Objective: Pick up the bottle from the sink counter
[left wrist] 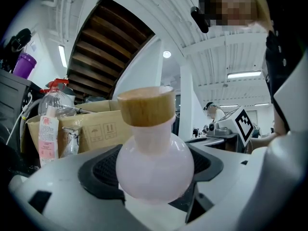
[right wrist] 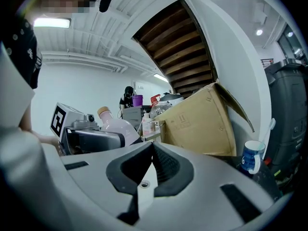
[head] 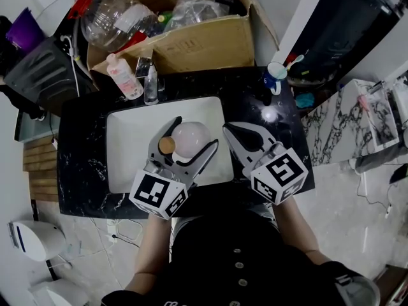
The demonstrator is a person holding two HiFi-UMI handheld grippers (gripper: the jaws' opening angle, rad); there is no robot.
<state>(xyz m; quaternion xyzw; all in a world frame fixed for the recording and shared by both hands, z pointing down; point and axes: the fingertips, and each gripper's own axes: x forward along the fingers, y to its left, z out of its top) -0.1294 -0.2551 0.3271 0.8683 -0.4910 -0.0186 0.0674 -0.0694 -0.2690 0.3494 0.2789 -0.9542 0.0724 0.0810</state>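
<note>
A round pale pink bottle [head: 193, 137] with a wooden cap [head: 167, 145] hangs over the white sink [head: 131, 146], off the black marble counter [head: 83, 155]. My left gripper [head: 194, 134] is shut on the bottle's belly. In the left gripper view the bottle [left wrist: 155, 166] fills the space between the dark pads, cap [left wrist: 147, 105] uppermost. My right gripper [head: 228, 130] is just to the right of the bottle, shut with nothing in it. In the right gripper view the right gripper [right wrist: 153, 152] has its pads meeting, and the bottle [right wrist: 115, 125] shows at the left.
A pink-labelled bottle [head: 123, 76] and a slim clear bottle [head: 150, 85] stand at the sink's far edge. Behind them is an open cardboard box [head: 204, 43] full of clutter. A blue and white mug [head: 275, 78] sits at the counter's far right corner.
</note>
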